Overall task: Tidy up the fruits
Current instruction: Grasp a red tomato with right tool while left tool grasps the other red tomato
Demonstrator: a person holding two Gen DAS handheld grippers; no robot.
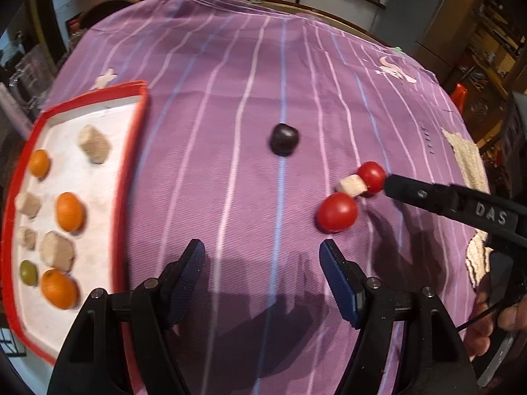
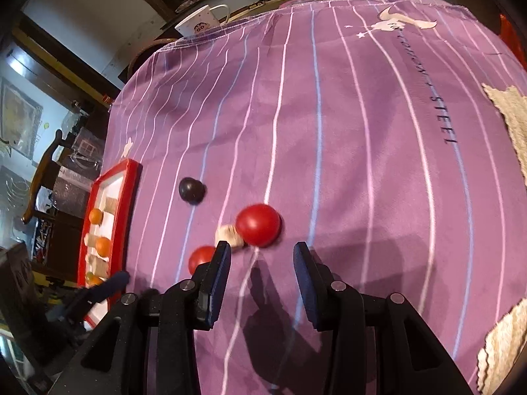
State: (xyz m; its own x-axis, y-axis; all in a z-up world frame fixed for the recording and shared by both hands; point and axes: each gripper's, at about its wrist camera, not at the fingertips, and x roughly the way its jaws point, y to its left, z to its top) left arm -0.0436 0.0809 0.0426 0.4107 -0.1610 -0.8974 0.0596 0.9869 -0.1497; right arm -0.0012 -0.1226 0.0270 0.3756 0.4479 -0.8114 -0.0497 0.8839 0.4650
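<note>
Your right gripper (image 2: 262, 275) has its jaws apart and empty, and the red tomato (image 2: 258, 224) sits just ahead of the fingertips, slightly left of the centreline; it is round, so no axis to match. A pale cube (image 2: 229, 235) touches its left side, with a second tomato (image 2: 201, 258) beyond your left finger. Your left gripper (image 1: 262, 256), also spread and empty, hovers farther back. The red tray (image 1: 131, 151) lies well left; open cloth lies between.

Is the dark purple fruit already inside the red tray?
No. The dark purple fruit lies on the striped purple cloth, well apart from the red tray.
</note>
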